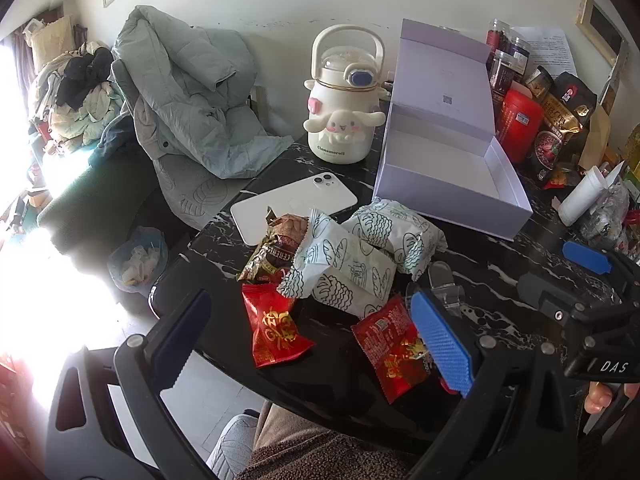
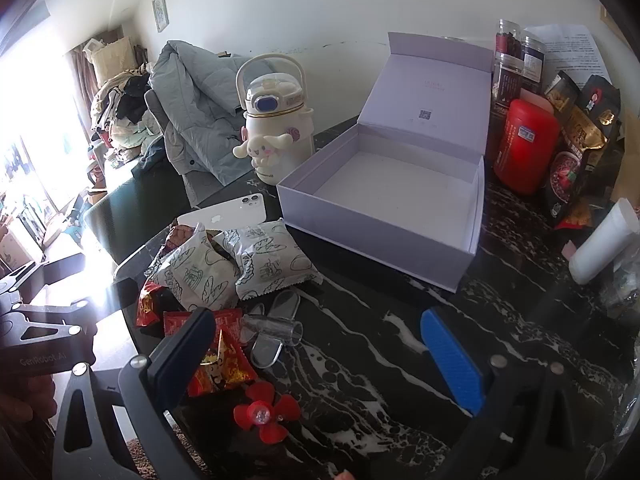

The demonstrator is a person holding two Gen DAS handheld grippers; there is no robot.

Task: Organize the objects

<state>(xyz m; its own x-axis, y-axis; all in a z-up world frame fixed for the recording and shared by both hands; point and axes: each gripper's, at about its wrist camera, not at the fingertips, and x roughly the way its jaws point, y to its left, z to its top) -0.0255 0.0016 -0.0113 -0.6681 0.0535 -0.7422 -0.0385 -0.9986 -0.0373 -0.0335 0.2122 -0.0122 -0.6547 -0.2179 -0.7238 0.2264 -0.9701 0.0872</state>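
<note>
I have both grippers tilted down over the black marble-patterned worktop (image 2: 400,344). My left gripper (image 1: 312,344) has its jaws wide apart with nothing clamped; between them I see two red foil snack packets (image 1: 276,330), one near each finger, lying flat on the worktop. My right gripper (image 2: 320,356) also has its jaws spread wide and empty, with bare worktop in the gap and a red flower-shaped plastic piece (image 2: 262,416) low between the fingers.

The snacks sit in a loose heap near the worktop's near-left edge: two white pillow packs printed with bread drawings (image 1: 352,264) overlapping each other, a brown-and-gold foil packet (image 1: 276,248) tucked partly under them, and the red packets in front. A clear plastic sandal-shaped piece (image 2: 276,328) lies just beside the heap, on its right as the right wrist camera sees it. A white smartphone (image 1: 296,204) lies face down behind the heap.

The pale lilac cardboard box (image 2: 384,216) stands open and empty farther back, its hinged lid upright, well apart from the snacks. A cream cartoon-dog water jug with a carry handle (image 1: 340,100) stands left of the box. To the box's right, a red canister (image 2: 524,144), clear jars and dark pouches crowd the wall.
</note>
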